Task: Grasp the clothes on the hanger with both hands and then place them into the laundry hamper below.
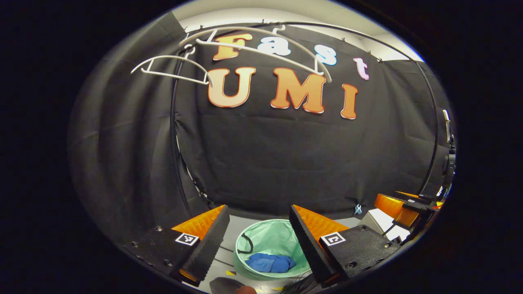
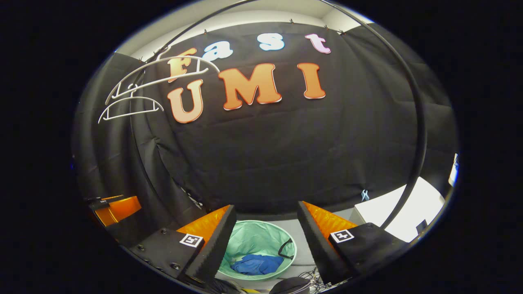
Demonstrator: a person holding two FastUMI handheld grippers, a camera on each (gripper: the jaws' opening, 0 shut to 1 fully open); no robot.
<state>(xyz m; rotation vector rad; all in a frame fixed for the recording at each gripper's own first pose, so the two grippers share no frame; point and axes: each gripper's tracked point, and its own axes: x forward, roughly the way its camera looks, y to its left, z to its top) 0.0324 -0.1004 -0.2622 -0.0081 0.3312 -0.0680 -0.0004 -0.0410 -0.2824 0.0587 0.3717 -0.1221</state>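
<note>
Blue clothes [image 1: 270, 262] lie crumpled in the round, soft green hamper [image 1: 282, 237]. Thin white hangers [image 1: 261, 45] hang bare. Both tongs, left [image 1: 258, 241] and right [image 2: 265, 241], are spread wide.

Plenty of open air between the bare white hangers [image 1: 229, 53] up top and the green hamper [image 1: 273, 249] on the floor. Hamper mouth wide open, just a blue garment [image 1: 270, 262] low inside. Curved black rail [image 2: 412, 134] arcing down one side, white box [image 2: 408, 208] near its foot.

Black cloth wall [image 1: 286, 155] w/ grey floor [image 2: 286, 226] (white ceiling [image 1: 245, 14]).
</note>
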